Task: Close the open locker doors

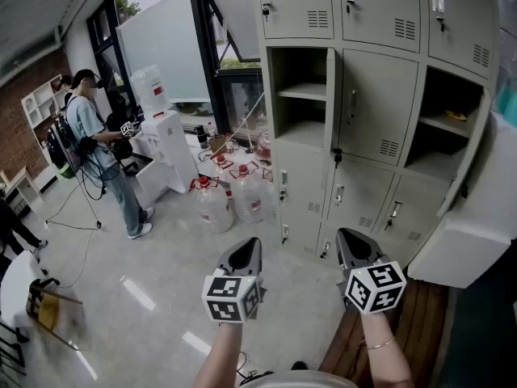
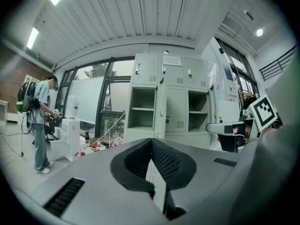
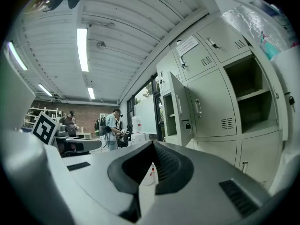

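Note:
A bank of grey lockers stands ahead. A middle-row compartment is open, its door seen edge-on. Further right another compartment is open, and its pale door swings far out toward me. My left gripper and right gripper are held low in front of the lockers, apart from them, both shut and empty. In the left gripper view the left gripper faces the open compartment. In the right gripper view the right gripper has the open door to its right.
Several water jugs stand on the floor left of the lockers, beside a white cabinet. A person stands at the far left. A wooden bench lies at my lower right, under the swung-out door.

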